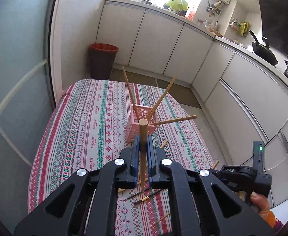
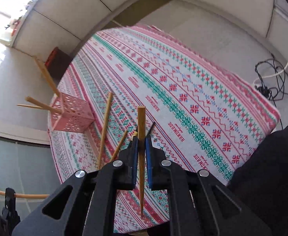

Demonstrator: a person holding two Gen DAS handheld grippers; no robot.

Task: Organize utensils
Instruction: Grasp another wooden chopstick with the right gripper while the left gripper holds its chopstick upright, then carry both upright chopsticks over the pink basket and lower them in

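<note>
My left gripper (image 1: 143, 144) is shut on a wooden chopstick (image 1: 143, 135), held above the table just in front of the pink perforated holder (image 1: 138, 128). Three wooden chopsticks (image 1: 159, 100) stand splayed in the holder. My right gripper (image 2: 141, 144) is shut on another wooden chopstick (image 2: 141, 122), held above the patterned tablecloth (image 2: 183, 90). The pink holder (image 2: 73, 116) sits far left of it. Loose wooden chopsticks (image 2: 104, 129) and black chopsticks (image 1: 148, 196) lie on the cloth.
The table edge drops to the floor on the right, with cables (image 2: 269, 84) there. A dark bin (image 1: 102, 61) stands beyond the table's far corner. White cabinets (image 1: 183, 45) line the room. The right gripper's body (image 1: 248, 177) is at my lower right.
</note>
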